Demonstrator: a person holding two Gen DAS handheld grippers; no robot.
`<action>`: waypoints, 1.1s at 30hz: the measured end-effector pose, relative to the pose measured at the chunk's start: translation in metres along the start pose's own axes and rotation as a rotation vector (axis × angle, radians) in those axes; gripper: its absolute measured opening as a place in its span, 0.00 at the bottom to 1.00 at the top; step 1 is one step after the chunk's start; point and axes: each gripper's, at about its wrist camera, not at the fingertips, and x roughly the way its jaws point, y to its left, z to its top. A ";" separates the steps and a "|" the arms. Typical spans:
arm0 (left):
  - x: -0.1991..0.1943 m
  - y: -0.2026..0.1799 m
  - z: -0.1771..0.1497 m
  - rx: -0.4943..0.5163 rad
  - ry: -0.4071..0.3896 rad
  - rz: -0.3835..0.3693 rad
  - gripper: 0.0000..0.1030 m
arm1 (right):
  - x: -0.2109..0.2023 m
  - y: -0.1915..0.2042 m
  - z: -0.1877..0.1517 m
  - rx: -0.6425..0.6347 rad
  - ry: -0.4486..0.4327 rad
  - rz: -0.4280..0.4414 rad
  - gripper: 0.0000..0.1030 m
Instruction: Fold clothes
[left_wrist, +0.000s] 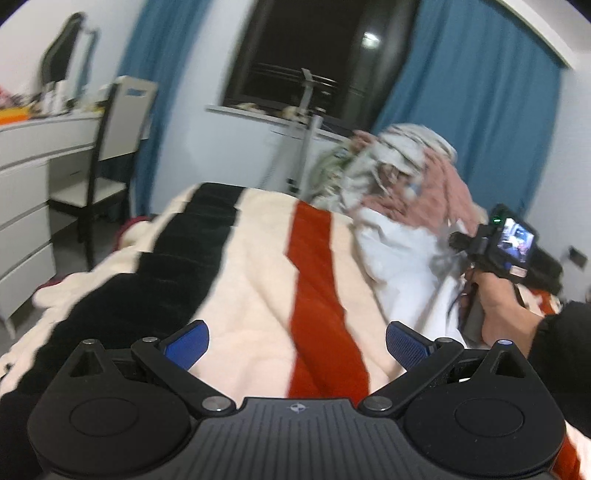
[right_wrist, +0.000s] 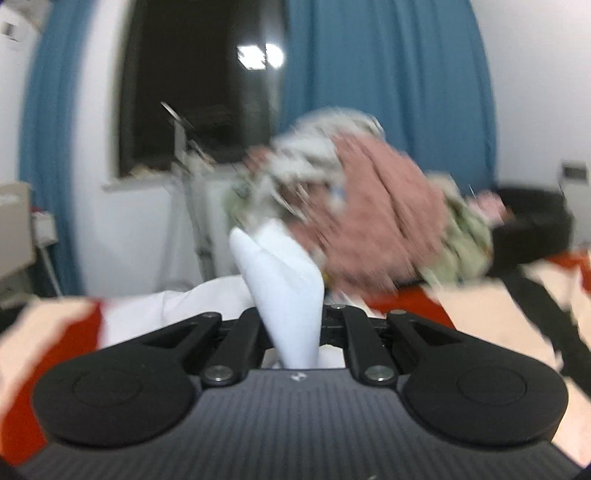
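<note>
A white garment (left_wrist: 399, 258) lies on the striped bed at the right, below a pile of pink, white and green clothes (left_wrist: 399, 173). My left gripper (left_wrist: 295, 345) is open and empty, hovering over the blanket. My right gripper (right_wrist: 295, 332) is shut on a bunched fold of the white garment (right_wrist: 284, 280), which rises between its jaws; the pile (right_wrist: 362, 221) sits just behind it. In the left wrist view the right gripper's body (left_wrist: 491, 247) and the hand holding it are at the white garment's right edge.
The bed carries a cream blanket with black and red stripes (left_wrist: 236, 280). A white dresser (left_wrist: 29, 184) and a chair (left_wrist: 103, 155) stand at the left. A window (left_wrist: 310, 55), blue curtains (left_wrist: 469, 110) and a metal stand (left_wrist: 303, 129) are behind the bed.
</note>
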 end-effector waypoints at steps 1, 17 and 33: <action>0.005 -0.004 -0.002 0.012 0.006 -0.011 1.00 | 0.009 -0.012 -0.005 0.021 0.034 -0.014 0.17; -0.011 -0.029 -0.005 0.115 -0.046 -0.082 1.00 | -0.095 -0.034 0.021 0.007 0.030 0.107 1.00; -0.119 -0.066 -0.022 0.191 -0.085 -0.196 1.00 | -0.414 -0.061 -0.036 0.004 -0.037 0.196 1.00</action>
